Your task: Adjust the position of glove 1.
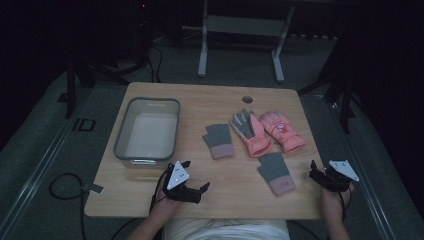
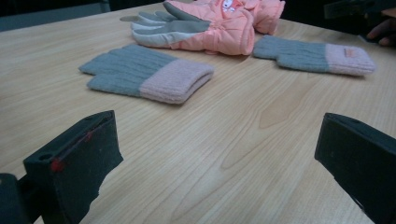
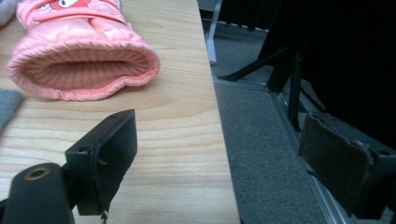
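Two grey knit gloves with pink cuffs lie on the wooden table (image 1: 150, 185): one near the middle (image 1: 218, 140) (image 2: 144, 74), one nearer the front right (image 1: 276, 172) (image 2: 317, 56). Between them lie two padded pink gloves, one showing its grey palm (image 1: 251, 132) (image 2: 210, 28), the other with its cuff opening toward me (image 1: 282, 131) (image 3: 84, 60). My left gripper (image 1: 196, 175) (image 2: 217, 154) rests open at the front edge, pointing at the gloves with nothing between its jaws. My right gripper (image 1: 314, 171) (image 3: 224, 154) stands open at the table's right front corner, straddling the edge.
A grey plastic bin (image 1: 145, 132), empty, stands on the left part of the table. A round cable hole (image 1: 247, 99) is near the far edge. Beyond the right edge is grey floor (image 3: 261, 140) with dark stand legs. A cable (image 1: 65, 187) loops on the floor at left.
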`<state>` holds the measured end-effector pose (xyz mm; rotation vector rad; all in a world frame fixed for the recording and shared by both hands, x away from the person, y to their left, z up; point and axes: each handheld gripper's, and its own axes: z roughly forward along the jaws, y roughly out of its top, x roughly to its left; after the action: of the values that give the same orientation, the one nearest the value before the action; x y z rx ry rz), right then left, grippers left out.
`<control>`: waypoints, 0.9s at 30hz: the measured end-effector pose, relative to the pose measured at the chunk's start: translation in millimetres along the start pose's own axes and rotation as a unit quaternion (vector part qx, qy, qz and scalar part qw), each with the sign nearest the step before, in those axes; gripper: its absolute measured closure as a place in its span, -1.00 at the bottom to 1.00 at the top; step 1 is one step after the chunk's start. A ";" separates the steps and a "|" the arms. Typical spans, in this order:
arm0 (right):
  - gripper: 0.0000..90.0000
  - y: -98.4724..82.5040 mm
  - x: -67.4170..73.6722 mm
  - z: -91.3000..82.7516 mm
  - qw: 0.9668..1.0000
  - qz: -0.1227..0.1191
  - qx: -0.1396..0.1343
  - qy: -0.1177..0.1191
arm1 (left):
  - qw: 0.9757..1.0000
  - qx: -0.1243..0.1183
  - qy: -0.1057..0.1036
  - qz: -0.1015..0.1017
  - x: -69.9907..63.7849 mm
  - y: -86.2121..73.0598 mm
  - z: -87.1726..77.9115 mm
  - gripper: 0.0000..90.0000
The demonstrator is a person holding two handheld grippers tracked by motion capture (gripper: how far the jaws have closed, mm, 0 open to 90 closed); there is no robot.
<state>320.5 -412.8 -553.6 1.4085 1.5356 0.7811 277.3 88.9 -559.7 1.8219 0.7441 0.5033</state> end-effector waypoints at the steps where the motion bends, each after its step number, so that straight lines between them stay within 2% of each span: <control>1: -0.74 0.1 0.0 0.3 1.000 0.001 0.002 -0.002 | 1.000 -0.001 0.002 0.002 -0.4 0.0 0.0 -1.00; 6: -0.74 0.4 -0.3 1.5 1.000 -0.001 0.017 -0.003 | 1.000 -0.004 0.005 0.004 -0.6 -0.2 -0.6 -1.00; 8: -0.74 0.6 -1.7 2.0 0.999 0.010 0.029 0.008 | 1.000 -0.018 0.005 0.012 -1.7 -0.8 -1.2 -1.00; 9: -0.74 0.7 -1.8 2.2 0.999 0.009 0.032 0.015 | 1.000 -0.017 0.005 0.020 -2.7 -0.5 -0.7 -1.00; 14: -0.74 2.7 -3.6 3.1 0.998 0.011 0.040 0.036 | 1.000 -0.019 0.001 0.019 -2.3 -0.6 -0.9 -1.00; 20: -0.74 6.4 -9.4 5.0 0.996 0.030 0.063 0.057 | 1.000 -0.017 0.002 0.021 -3.0 -0.6 -0.9 -1.00; 27: -0.73 14.6 -10.5 1.4 0.995 0.030 0.062 0.070 | 1.000 -0.019 -0.001 0.019 -2.3 -0.8 -1.2 -1.00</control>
<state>327.5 -421.0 -539.2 1.5239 1.6800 0.8503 274.7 88.3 -560.0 1.8029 0.6956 0.5372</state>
